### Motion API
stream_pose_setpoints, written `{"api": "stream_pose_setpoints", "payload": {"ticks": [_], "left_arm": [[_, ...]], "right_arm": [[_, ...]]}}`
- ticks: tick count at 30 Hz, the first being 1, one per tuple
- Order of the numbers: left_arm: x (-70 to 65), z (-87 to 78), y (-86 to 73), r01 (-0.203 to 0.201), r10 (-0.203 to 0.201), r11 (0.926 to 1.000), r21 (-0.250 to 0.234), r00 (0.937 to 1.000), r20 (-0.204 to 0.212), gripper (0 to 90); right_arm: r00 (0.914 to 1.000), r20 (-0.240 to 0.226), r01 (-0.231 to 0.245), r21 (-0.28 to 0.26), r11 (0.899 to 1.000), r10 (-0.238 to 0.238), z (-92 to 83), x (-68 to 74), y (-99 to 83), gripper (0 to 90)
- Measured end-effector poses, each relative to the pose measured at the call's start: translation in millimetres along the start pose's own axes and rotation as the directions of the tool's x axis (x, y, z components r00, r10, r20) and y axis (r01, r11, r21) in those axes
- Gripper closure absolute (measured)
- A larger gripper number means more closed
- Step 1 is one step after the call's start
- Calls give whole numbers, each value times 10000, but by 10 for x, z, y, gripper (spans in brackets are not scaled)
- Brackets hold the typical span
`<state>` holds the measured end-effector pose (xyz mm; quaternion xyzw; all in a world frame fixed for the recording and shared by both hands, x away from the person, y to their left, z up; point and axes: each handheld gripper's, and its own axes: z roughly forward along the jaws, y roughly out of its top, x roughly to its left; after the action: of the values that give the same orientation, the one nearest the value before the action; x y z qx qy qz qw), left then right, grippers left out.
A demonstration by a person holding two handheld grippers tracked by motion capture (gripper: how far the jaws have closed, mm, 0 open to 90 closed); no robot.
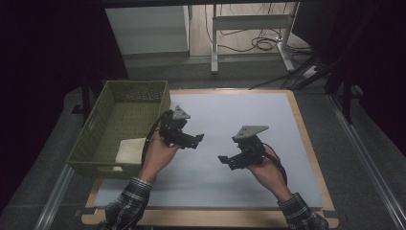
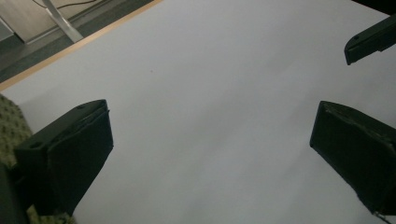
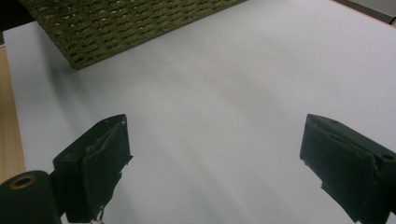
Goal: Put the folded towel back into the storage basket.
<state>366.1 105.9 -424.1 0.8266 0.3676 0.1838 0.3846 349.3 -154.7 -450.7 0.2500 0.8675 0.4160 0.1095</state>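
Above the white sheet (image 1: 249, 120) that covers the desk (image 1: 206, 218), both tools are held clear of the surface, and nothing is carried by either. The left gripper (image 1: 197, 139) is seen with its fingers (image 2: 70, 154) spread wide apart, bare sheet showing between them; the right gripper (image 1: 225, 159) is likewise held with its fingers (image 3: 100, 163) spread, and only bare sheet is seen in that gap. The two tools are pointed toward one another over the middle of the sheet, close together but apart, which is judged to be a resting or ready posture rather than a grasp. A woven green basket (image 1: 91, 129) is stood at the sheet's edge, behind the left fingers on their outer side and well apart from the right fingers, which point toward it. A pale folded cloth (image 1: 130, 149) is seen lying inside the basket at its near end, just beside the left hand (image 1: 158, 153) yet behind the fingers, untouched by them. It is judged that the cloth has been deposited there, the basket serving as the receptacle.
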Motion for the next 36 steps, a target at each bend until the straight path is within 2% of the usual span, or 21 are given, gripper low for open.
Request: {"api": "stream_pose_setpoints", "payload": {"ticks": [10,16,30,36], "left_arm": [[-181,136,3,-143,145,9999,-56,9992,374,0],[-310,213,-66,-228,229,9997,-14,9979,608,0],[-472,155,-272,-336,338,9994,-46,9956,870,0],[-549,139,-412,-482,473,9988,92,9956,806,0]], "right_arm": [[9997,180,-184,-18,9998,184,-175,-111,-154,83],[9991,334,-266,-4,9996,266,-285,-172,-267,83],[9963,690,-514,37,9987,510,-522,-244,-489,83],[9945,851,-611,18,9981,608,-608,-245,-598,83]]}}
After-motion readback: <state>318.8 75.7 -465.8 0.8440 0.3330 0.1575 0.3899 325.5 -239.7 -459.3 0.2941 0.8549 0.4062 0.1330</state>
